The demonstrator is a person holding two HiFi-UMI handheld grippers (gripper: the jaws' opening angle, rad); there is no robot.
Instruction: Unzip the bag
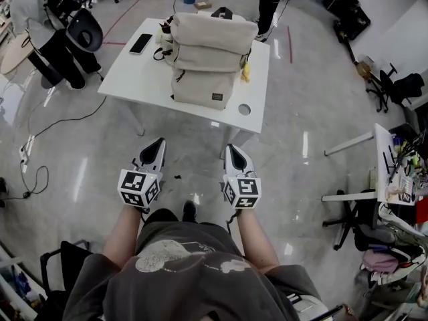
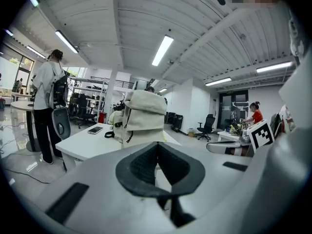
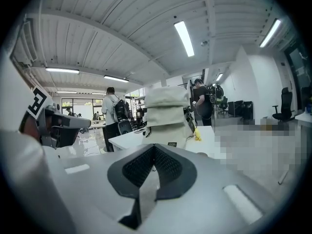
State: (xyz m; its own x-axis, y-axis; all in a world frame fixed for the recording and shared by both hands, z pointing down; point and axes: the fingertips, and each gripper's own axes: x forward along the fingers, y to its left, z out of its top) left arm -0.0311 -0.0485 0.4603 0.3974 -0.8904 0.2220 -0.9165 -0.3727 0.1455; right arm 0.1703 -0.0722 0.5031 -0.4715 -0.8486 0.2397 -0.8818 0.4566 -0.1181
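A cream backpack (image 1: 208,57) stands upright on a white table (image 1: 134,72) ahead of me. It also shows in the left gripper view as the backpack (image 2: 142,116) and in the right gripper view as the backpack (image 3: 168,113). My left gripper (image 1: 158,144) and right gripper (image 1: 232,149) hover side by side over the floor, short of the table's near edge. Both are shut with nothing between the jaws. The left gripper (image 2: 157,147) and the right gripper (image 3: 155,151) point toward the bag from a distance.
A phone (image 1: 141,43) and a black cable lie on the table's left part, and a small yellow object (image 1: 245,71) sits right of the bag. The table has a round hole (image 1: 244,109) near its front right corner. Office chairs (image 1: 70,45) stand left; a person (image 1: 273,2) stands behind.
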